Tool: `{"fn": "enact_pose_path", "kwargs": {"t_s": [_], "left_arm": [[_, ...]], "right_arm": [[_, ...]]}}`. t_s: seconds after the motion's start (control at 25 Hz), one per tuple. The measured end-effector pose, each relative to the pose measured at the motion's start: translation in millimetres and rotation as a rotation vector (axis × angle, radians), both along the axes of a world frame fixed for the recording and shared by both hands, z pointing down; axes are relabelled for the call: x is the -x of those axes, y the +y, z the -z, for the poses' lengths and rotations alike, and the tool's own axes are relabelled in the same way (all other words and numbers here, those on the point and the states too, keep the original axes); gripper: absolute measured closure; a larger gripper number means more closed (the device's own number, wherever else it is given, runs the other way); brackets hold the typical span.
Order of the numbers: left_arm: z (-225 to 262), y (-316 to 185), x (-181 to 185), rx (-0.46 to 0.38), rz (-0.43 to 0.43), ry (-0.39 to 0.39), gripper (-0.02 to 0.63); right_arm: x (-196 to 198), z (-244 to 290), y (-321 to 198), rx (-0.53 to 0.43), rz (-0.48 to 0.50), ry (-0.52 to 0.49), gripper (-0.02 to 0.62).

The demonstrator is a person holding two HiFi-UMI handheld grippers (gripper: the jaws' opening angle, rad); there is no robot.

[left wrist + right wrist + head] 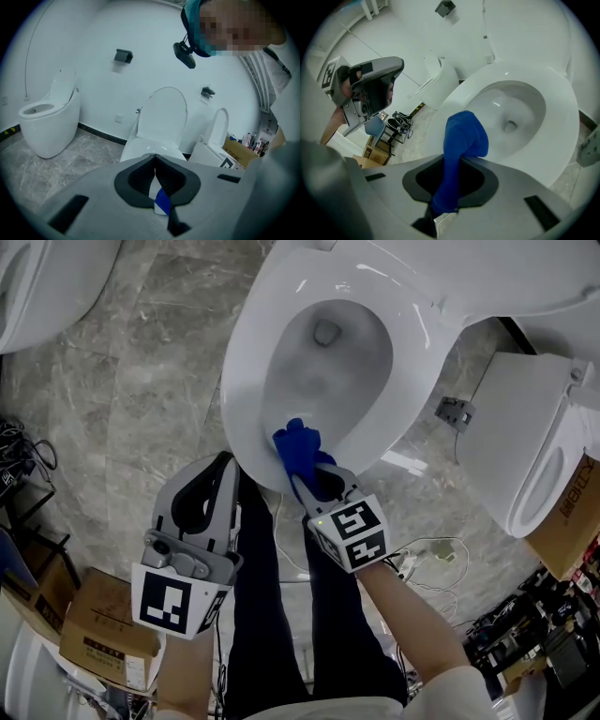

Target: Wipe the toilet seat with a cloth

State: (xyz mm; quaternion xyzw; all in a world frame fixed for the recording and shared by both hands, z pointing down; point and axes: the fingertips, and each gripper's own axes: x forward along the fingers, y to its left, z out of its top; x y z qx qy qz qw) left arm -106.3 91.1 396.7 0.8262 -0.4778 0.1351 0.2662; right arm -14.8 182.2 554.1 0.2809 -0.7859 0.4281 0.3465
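**Cloth on the front rim, most of the ring unaccounted for**

Head view: my right gripper (312, 481) is clamped on the blue cloth (298, 444). The bunched end sits at the near front of the toilet seat (246, 371), right at its inner edge. My left gripper (221, 465) hangs just beside the front of the seat, off the porcelain and doing no work. I judge the wipe is at the front arc only. The two sides and the back of the ring look to be what is left, though the white seat shows no streak or wet track to prove it either way.

Left gripper view: my jaws are pressed together with nothing between them. Behind them sits a blue-and-white scrap (162, 202), and I can't make out what it is. The raised lid (161, 117) stands ahead, but the seat itself is hidden under my own gripper body.

Right gripper view: jaws tight on the cloth (461, 140), which stands up in a roll over the near rim of the seat (562, 117). Whether the cloth actually presses on the seat I can't tell, because the cloth itself covers the contact. The rear of the ring is cut off at the edge.
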Motion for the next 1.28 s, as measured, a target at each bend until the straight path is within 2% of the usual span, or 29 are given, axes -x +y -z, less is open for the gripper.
{"fn": "enact_pose_path", "kwargs": {"t_s": [0.68,1.28], "left_arm": [[-2.1,-9.5,-51.0,0.006,-0.060,-0.006,0.597],[-6.2,-21.9,-78.1,0.012,-0.077,-0.005,0.597]], "right_arm": [[-63.5,-1.7,-25.7,-0.028,-0.094,0.025,0.522],[-112.6,-3.0,-63.2,-0.077,-0.173,0.064,0.522]]}}
